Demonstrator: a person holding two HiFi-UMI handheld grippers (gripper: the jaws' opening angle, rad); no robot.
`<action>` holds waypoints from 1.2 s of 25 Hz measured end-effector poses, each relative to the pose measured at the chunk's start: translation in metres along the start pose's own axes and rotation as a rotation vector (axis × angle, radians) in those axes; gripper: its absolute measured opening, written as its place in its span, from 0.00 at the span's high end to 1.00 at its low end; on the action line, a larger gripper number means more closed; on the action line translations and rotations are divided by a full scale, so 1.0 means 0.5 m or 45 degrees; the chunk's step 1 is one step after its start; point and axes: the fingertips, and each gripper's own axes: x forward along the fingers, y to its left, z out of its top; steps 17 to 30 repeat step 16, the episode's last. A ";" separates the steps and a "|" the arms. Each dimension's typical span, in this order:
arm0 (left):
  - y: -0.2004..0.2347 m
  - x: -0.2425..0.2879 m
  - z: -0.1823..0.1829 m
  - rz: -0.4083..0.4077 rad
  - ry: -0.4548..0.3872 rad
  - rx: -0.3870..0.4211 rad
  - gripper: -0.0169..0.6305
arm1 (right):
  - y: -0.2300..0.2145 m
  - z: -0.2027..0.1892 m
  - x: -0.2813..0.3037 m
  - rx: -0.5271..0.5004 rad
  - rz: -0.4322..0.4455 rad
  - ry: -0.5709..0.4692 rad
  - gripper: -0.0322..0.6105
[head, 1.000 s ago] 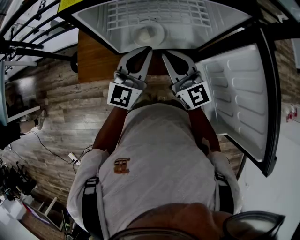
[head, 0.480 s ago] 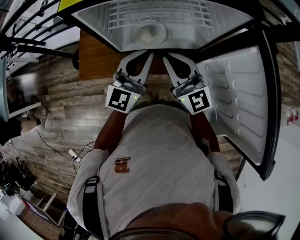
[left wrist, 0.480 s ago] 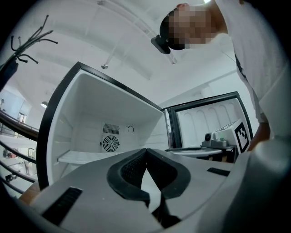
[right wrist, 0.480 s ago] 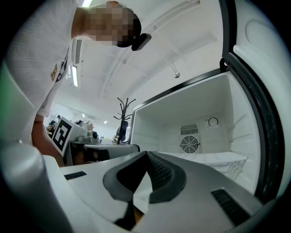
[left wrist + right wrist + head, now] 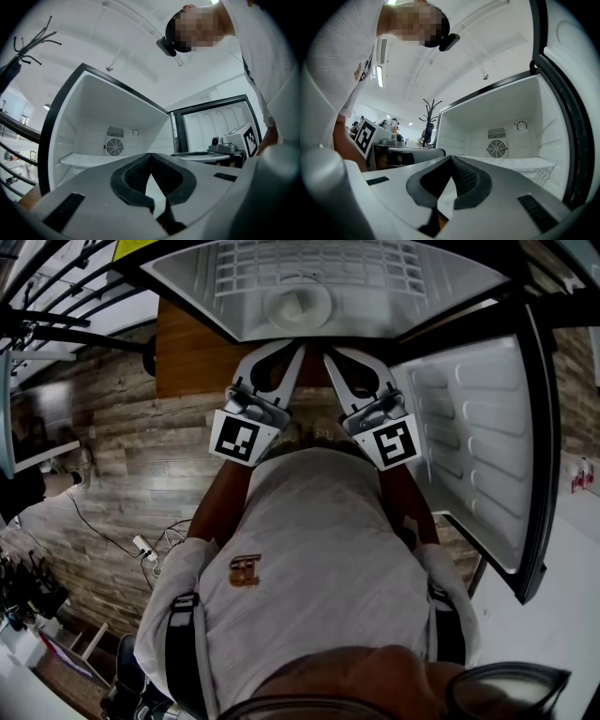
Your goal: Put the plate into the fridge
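— The left claw (image 5: 150, 155) is seen pinched right shut, pads tip to tip, with nothing caught between them.
— And the right claw (image 5: 451, 158)?
— The same is shown there: jaws brought together, nothing gripped. Both are held side by side just outside the mouth of the fridge (image 5: 450, 277), noses pointed inward.
— Where is the plate (image 5: 298, 306) to be found?
— In the head view it is seen lying flat inside the compartment, straight ahead of the two claws and centred between them, clear of both. Being round, no long axis is offered. It cannot be made out from the gripper views; only the white shelf (image 5: 520, 163) and the fan grille (image 5: 497, 148) are shown.
— Which claw is judged nearer?
— Neither by much; the left tip is perhaps placed a shade closer. The plate is taken as delivered. The door (image 5: 487, 446) is swung wide on the right side, so the right claw is judged better placed if closing is wanted.
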 end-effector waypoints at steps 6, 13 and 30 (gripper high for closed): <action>-0.005 0.000 -0.006 0.005 0.002 -0.002 0.95 | 0.001 -0.004 -0.001 -0.003 0.010 0.009 0.90; -0.004 -0.003 -0.007 0.021 0.001 -0.003 0.95 | 0.001 -0.010 0.000 0.004 0.022 0.016 0.90; -0.003 -0.002 -0.007 0.022 0.001 0.001 0.95 | 0.000 -0.010 0.002 0.005 0.023 0.016 0.90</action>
